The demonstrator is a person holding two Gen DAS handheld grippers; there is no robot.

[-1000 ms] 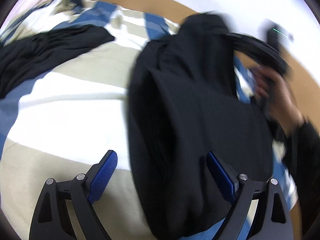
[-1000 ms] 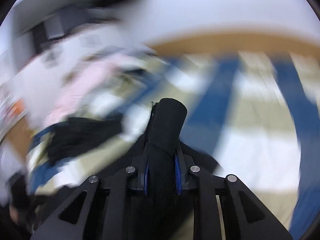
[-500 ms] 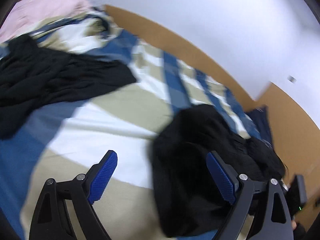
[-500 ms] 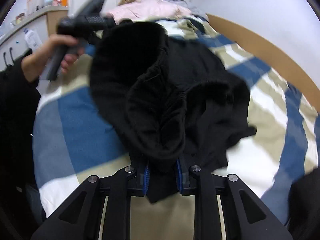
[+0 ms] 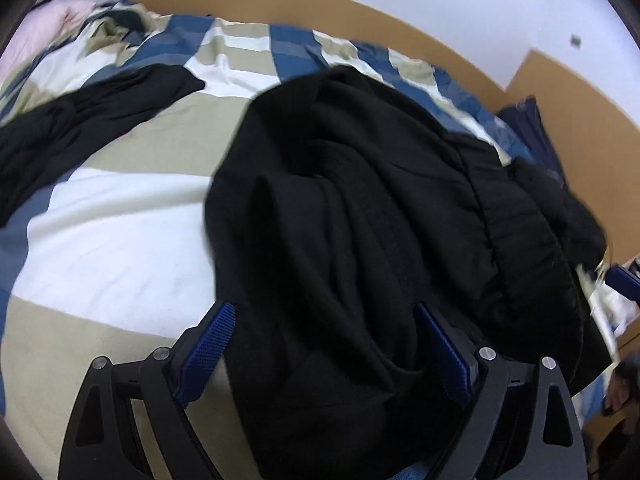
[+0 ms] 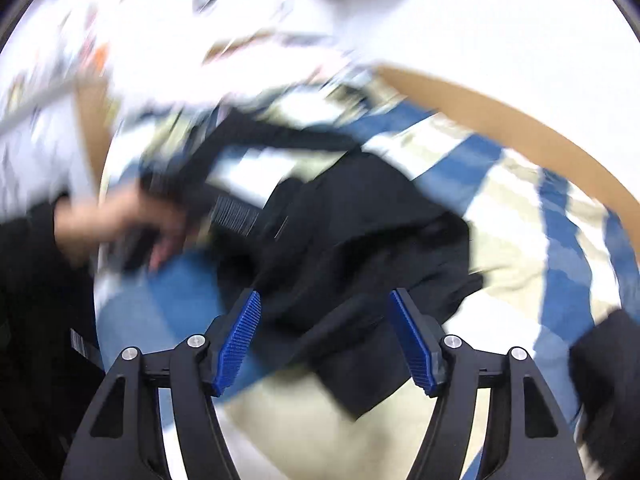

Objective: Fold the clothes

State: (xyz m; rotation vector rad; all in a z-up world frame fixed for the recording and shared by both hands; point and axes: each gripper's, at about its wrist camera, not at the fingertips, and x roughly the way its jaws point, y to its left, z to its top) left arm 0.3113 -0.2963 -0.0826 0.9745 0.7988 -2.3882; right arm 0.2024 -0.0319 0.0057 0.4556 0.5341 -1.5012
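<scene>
A black garment (image 5: 360, 220) lies in a crumpled heap on the checked bedspread (image 5: 120, 240). My left gripper (image 5: 326, 344) hovers open over its near end, with cloth below and between the blue pads, which do not press on it. In the blurred right wrist view the same black garment (image 6: 360, 240) lies below my right gripper (image 6: 326, 340). The right jaws are opening and stand wide, with cloth under the gap but no pad on it. A hand (image 6: 120, 220) holding the left gripper shows at the left.
A second black garment (image 5: 80, 128) lies spread at the far left of the bed. Pink cloth (image 5: 60, 20) is piled in the far corner. A wooden bed frame (image 5: 400, 20) runs along the white wall. Another dark item (image 6: 600, 360) sits at the right edge.
My right gripper was shut on the black garment and has let it go. The garment dropped from being held up into a heap on the bed. The left view swung back over it.
</scene>
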